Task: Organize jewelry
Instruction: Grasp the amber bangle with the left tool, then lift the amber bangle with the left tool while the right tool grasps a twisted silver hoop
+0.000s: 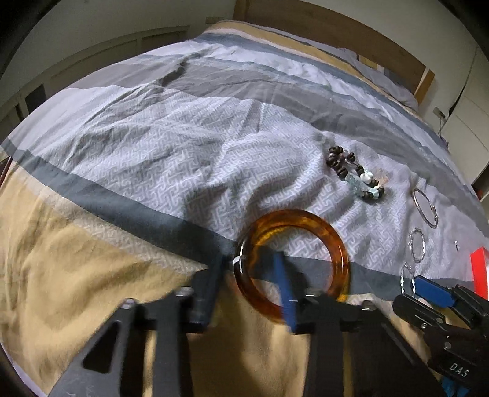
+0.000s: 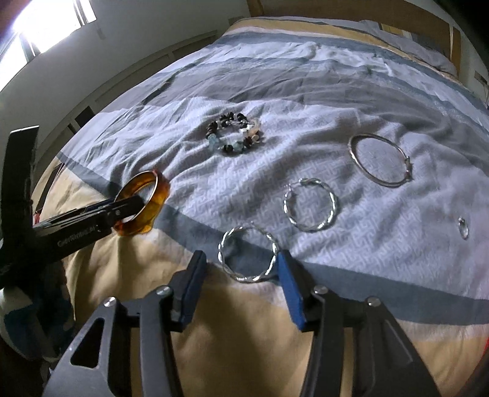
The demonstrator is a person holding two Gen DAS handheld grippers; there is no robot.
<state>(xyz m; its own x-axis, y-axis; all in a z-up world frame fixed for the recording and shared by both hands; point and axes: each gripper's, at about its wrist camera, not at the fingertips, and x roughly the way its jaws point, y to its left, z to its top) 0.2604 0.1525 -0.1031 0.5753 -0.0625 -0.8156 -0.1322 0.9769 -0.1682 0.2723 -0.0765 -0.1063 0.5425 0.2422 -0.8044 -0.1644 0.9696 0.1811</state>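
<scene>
My left gripper [image 1: 249,268] holds an amber bangle [image 1: 330,238]: one finger passes through the ring and the jaws pinch its left rim, lifting it above the bed. The bangle also shows in the right wrist view [image 2: 154,201]. My right gripper [image 2: 241,262] is open, its fingers on either side of a twisted silver hoop [image 2: 247,250] lying on the bedcover. A second twisted hoop [image 2: 310,203], a thin silver bangle [image 2: 379,158], a beaded bracelet [image 2: 235,134] and a small silver ring [image 2: 463,228] lie farther out on the bedcover.
Everything lies on a wrinkled bedcover [image 2: 305,91] in grey, blue and tan. A wooden headboard [image 1: 336,27] stands at the far end. A red object [image 1: 479,268] shows at the right edge. A bright window [image 2: 45,18] is at the upper left.
</scene>
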